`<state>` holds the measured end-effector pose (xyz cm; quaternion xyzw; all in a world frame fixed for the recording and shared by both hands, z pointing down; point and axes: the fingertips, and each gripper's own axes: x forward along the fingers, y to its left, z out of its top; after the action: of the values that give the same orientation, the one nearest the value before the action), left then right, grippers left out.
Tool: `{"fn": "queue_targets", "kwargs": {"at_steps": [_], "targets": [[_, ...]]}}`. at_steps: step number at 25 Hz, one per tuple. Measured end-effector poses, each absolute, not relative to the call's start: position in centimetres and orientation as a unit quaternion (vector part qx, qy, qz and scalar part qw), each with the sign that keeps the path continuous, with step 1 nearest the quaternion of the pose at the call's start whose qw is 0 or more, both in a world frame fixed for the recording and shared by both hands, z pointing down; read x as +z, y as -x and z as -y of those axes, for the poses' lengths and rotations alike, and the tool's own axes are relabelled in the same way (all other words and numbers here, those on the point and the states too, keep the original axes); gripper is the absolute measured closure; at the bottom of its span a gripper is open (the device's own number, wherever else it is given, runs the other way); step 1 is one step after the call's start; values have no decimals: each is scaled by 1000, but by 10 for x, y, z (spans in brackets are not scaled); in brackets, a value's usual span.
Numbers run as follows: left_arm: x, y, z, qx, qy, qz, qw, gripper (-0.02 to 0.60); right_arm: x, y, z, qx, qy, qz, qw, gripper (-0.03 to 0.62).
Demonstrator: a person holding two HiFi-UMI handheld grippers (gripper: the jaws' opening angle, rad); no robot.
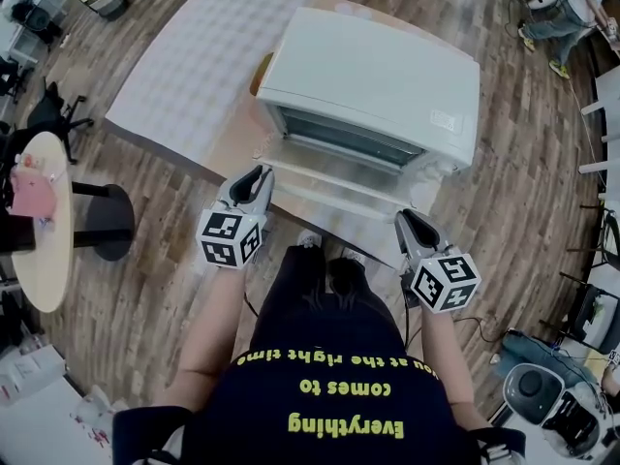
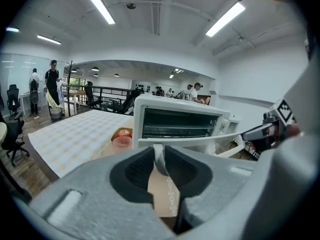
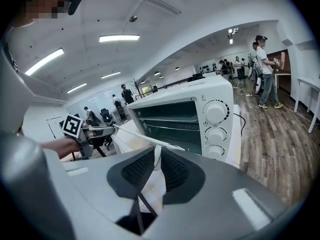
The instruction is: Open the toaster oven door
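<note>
- The toaster oven (image 1: 387,76) stands on the surface (image 1: 184,76), which is covered with a pale checked cloth. Its front faces you.
- Its door (image 1: 339,174) is swung down and out toward you. The cavity and the wire rack (image 2: 175,126) are exposed.
- The door handle (image 1: 329,201) runs along the door's leading edge, on the side nearest your body.
- Your left gripper (image 1: 256,176) is at the left end of that handle. In the left gripper view a white bar passes between the ribbed pads, and the jaws are closed on it.
- Your right gripper (image 1: 409,223) is at the right end of the same handle. In the right gripper view its jaws are likewise drawn in on the white edge, with only a thin strip showing between the pads.
- Both grippers point away from you toward the oven, one at each front corner of the door.
- Three control knobs (image 3: 216,112) sit in a column on the right of the oven front.
- A pink cup (image 2: 121,142) stands on the surface just beside the oven's left side.
- A round side table (image 1: 44,221) stands on the wood floor, well apart to your left.
- Several people stand in the background of the room.
</note>
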<state>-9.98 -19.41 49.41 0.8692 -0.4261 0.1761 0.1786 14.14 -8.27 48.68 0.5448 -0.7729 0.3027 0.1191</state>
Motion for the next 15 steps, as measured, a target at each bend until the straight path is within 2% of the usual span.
{"fn": "queue_targets", "kwargs": {"at_steps": [15], "targets": [[528, 114, 164, 215, -862, 416, 193, 509, 519, -123, 45, 334, -494, 785, 166, 537]]}}
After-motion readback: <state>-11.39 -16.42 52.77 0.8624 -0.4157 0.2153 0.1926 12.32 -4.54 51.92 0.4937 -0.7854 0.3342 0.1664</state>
